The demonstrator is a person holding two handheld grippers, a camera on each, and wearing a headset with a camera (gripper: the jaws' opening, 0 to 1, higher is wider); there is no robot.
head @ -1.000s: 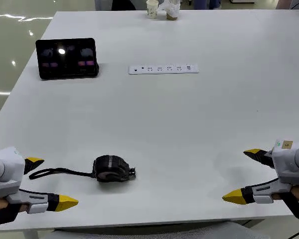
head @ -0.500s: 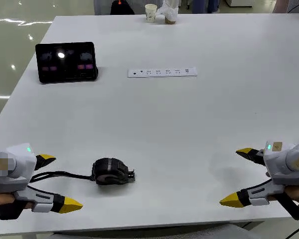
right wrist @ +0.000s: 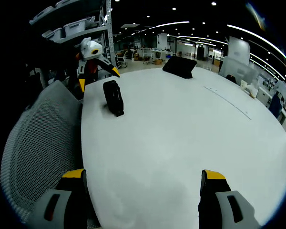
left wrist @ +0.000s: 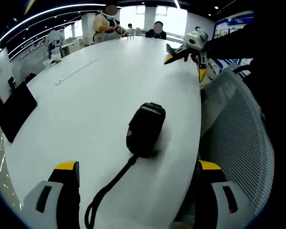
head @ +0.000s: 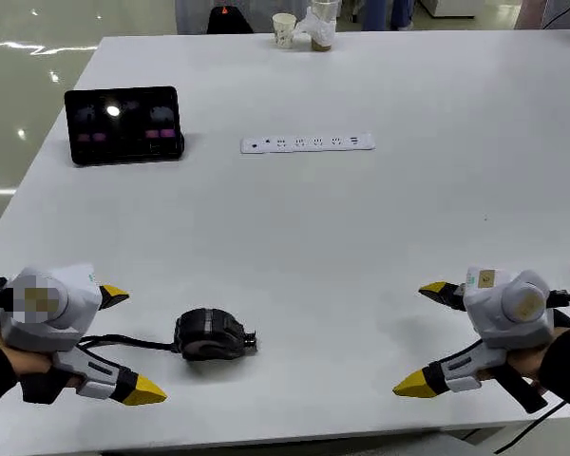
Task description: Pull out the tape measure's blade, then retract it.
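A black tape measure [head: 211,334] lies on the white table [head: 342,228] near the front edge, its black wrist strap [head: 123,340] trailing left. The left gripper [head: 122,342] is open just left of it, the strap passing between its yellow-tipped fingers. In the left gripper view the tape measure [left wrist: 145,128] sits ahead of the open left gripper [left wrist: 138,169], apart from it. The right gripper [head: 424,337] stands open at the front right, far from the tape measure, with nothing in it. The right gripper view has the tape measure [right wrist: 113,97] far off beside the left gripper [right wrist: 97,72].
A black tablet [head: 123,124] stands at the back left. A white power strip [head: 307,143] lies mid-table. Paper cups [head: 284,29] sit at the far edge. A grey mesh chair [left wrist: 233,124] is by the table's front edge. People [left wrist: 109,21] stand beyond the table's far end.
Both grippers have moved inward along the front edge: the left one closer to the tape measure, the right one leftward. The tape measure has stayed put.
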